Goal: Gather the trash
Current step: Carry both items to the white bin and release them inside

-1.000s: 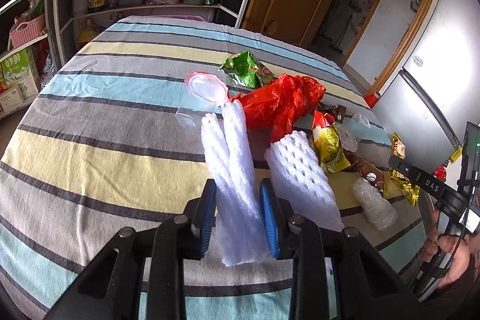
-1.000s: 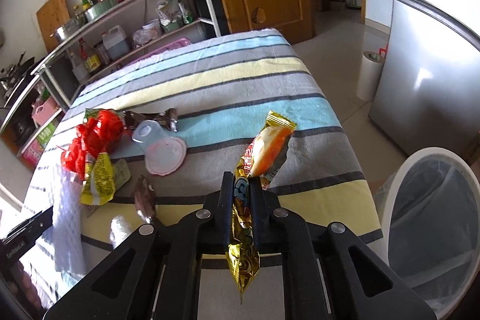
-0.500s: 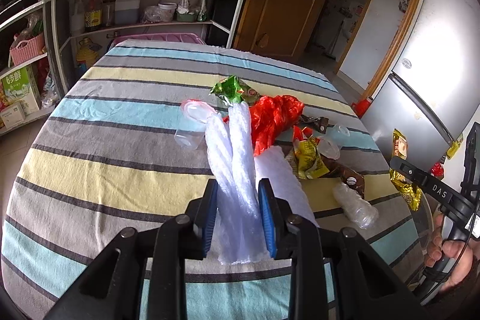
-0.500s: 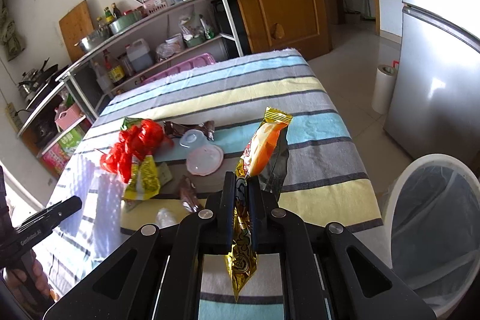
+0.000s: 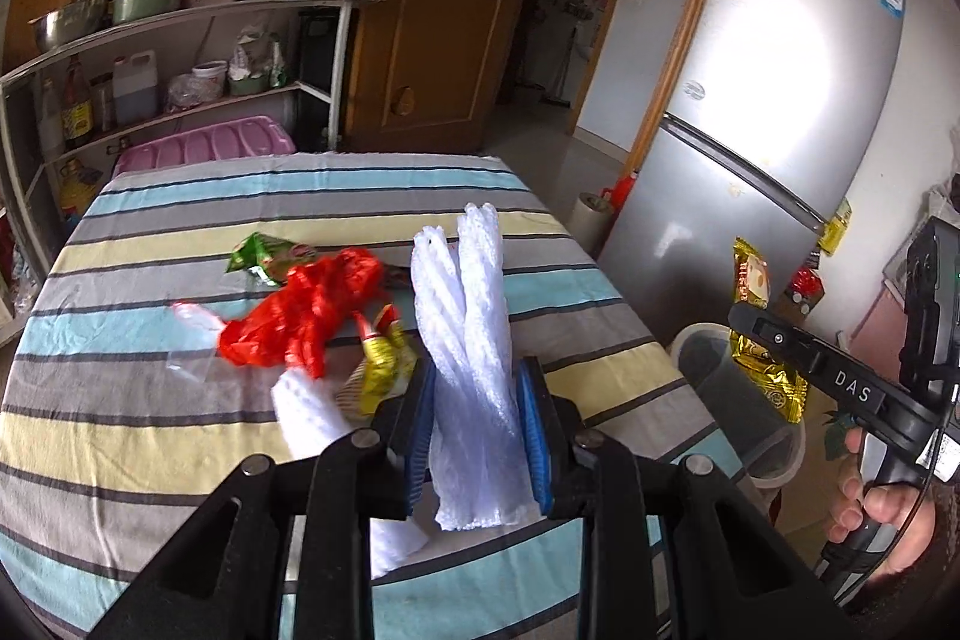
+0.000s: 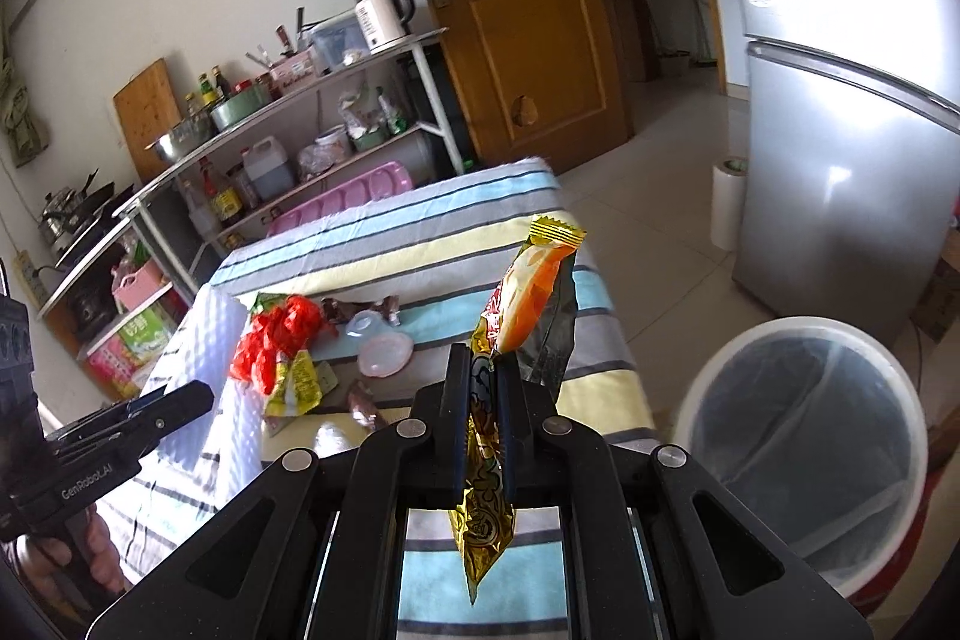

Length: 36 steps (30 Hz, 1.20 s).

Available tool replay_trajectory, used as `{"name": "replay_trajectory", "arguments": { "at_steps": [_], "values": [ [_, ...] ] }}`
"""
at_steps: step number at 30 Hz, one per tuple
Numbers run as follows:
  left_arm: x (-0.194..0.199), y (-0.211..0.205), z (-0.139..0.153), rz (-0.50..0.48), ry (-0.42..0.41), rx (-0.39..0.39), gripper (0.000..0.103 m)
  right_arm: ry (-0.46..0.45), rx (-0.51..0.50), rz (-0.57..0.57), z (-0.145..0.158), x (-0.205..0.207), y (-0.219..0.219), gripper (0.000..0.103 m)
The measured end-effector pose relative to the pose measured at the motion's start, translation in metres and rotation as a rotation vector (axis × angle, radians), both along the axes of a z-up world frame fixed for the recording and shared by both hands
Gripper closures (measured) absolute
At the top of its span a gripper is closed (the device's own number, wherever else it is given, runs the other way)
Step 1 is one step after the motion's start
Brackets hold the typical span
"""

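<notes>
Left wrist view: the left tool (image 5: 474, 421) is seen clamped on a white foam net sleeve (image 5: 471, 340), which is held upright between the blue pads (image 5: 534, 436) above the striped surface (image 5: 150, 436). On the surface are shown a red plastic bag (image 5: 306, 316), a green snack wrapper (image 5: 264, 256), a yellow sachet (image 5: 384, 358) and a second white foam sleeve (image 5: 306, 418). Right wrist view: the right tool (image 6: 483, 412) is seen closed on a gold and orange snack wrapper (image 6: 522, 298), whose tail hangs below the jaws. A white bin lined with a clear bag (image 6: 798, 436) is shown on the floor, just beside the surface's near corner. A silver refrigerator (image 6: 852, 148) stands behind it.
</notes>
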<state>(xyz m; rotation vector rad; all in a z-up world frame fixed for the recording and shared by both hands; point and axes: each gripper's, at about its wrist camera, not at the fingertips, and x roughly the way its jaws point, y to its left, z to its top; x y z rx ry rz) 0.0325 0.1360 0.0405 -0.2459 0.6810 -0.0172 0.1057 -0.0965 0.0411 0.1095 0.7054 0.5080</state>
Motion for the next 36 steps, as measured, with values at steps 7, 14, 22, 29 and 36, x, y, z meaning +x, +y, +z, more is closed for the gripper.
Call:
{"name": "replay_trajectory", "arguments": {
  "at_steps": [7,14,22,29,36],
  "values": [
    [0.036,-0.062,0.003,-0.161,0.01,-0.013,0.074,0.015,-0.011,-0.117,0.002,0.003,-0.057,0.095],
    [0.067,-0.131,0.0,-0.33,0.036,-0.032,0.074,0.071,-0.045,-0.259,-0.013,0.011,-0.122,0.095],
    [0.097,-0.198,-0.027,-0.479,0.127,-0.024,0.074,0.159,-0.062,-0.336,-0.045,0.023,-0.171,0.095],
    [0.108,-0.224,-0.05,-0.514,0.204,0.026,0.074,0.236,-0.081,-0.358,-0.074,0.037,-0.194,0.095],
    [0.116,-0.229,-0.064,-0.506,0.255,0.036,0.072,0.279,-0.093,-0.368,-0.091,0.045,-0.197,0.094]
  ]
}}
